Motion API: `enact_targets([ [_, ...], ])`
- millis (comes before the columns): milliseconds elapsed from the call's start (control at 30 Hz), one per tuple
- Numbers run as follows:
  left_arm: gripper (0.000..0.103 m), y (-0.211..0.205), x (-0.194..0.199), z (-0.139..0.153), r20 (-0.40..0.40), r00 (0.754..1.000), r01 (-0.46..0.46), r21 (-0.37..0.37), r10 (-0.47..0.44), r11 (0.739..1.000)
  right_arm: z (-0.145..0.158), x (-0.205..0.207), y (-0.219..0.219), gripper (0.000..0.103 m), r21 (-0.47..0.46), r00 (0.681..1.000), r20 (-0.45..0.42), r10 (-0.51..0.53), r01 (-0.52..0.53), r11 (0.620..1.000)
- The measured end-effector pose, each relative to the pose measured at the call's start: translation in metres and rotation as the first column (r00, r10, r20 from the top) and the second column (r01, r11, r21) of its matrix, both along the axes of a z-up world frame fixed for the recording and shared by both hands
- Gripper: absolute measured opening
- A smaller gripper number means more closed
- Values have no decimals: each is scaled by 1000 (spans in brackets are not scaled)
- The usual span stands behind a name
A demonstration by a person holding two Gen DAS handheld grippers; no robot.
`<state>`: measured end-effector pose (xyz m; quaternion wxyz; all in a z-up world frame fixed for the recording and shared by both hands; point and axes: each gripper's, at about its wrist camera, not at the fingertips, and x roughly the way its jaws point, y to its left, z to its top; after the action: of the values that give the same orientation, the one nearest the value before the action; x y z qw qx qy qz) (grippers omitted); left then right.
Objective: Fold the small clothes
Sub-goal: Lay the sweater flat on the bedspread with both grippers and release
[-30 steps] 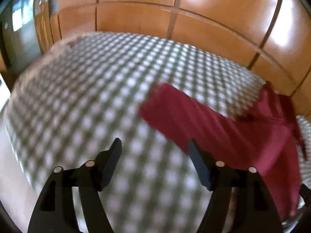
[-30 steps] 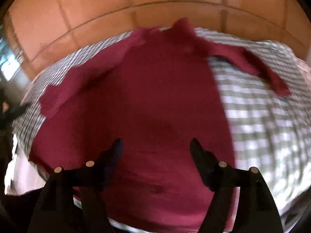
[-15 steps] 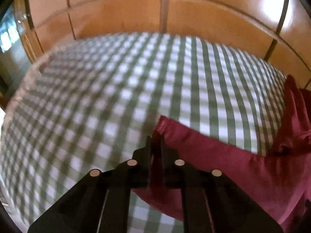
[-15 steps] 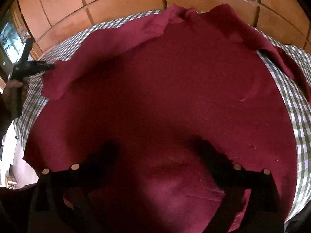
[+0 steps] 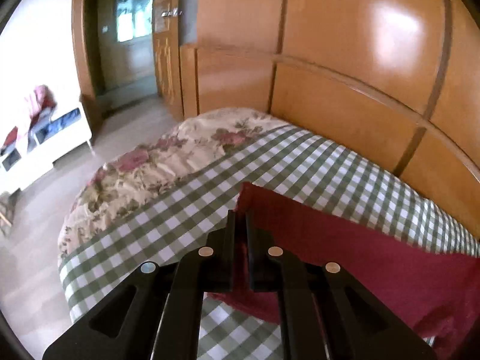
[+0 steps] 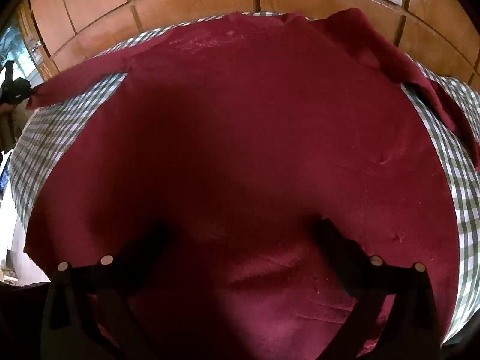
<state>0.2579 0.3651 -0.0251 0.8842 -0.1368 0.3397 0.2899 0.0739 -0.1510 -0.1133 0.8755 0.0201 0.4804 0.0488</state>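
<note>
Pinched shut, left gripper [image 5: 239, 228] has the cuff of the sleeve [image 5: 315, 228], drawn out toward the bed's left edge. Right gripper [image 6: 240, 240] gapes wide, holding nothing, low over the shirt [image 6: 240, 126], which lies flat on the checked sheet [image 5: 186, 210]. Step, I judge: first sleeve fold. Next: carry the cuff across onto the shirt body, then let go.
</note>
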Motion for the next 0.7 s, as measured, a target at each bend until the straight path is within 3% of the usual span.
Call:
enact_targets([
  [67,7,1,3,-8,-25,1000,-9,-5,9,1000,1,1,0,101,-3,1000,-4,-3,3,1000],
  [133,15,-3,4,-20,-74,997,14,-66,-18,998,2,2,1,101,-1,1000,-4,-6,6,1000],
  [200,54,-15,-4,-28,-83,994,61,-132,-72,989,1,1,0,101,-1,1000,-1,-7,7,1000],
  [233,61,-21,-11,-28,-61,993,88,-156,-99,984,1,1,0,101,-1,1000,3,-7,7,1000],
  [300,62,-44,-34,-27,0,979,200,-212,-205,957,0,0,1,101,-1,1000,10,-11,11,1000],
  [400,62,-87,-68,-30,53,913,400,-308,-404,863,1,0,1,101,-1,1000,18,-13,13,1000],
  [533,62,-152,-122,-34,115,769,612,-421,-629,670,6,-5,-4,101,3,1000,15,-7,7,1000],
  [567,62,-173,-142,-36,140,717,658,-458,-683,598,8,-5,-6,101,4,1000,14,-8,7,1000],
  [633,62,-200,-165,-43,148,652,694,-510,-744,507,15,-11,-21,101,-1,998,31,-57,57,998],
  [700,61,-227,-188,-53,123,601,711,-534,-790,458,20,-19,-43,101,14,991,42,-124,123,992],
])
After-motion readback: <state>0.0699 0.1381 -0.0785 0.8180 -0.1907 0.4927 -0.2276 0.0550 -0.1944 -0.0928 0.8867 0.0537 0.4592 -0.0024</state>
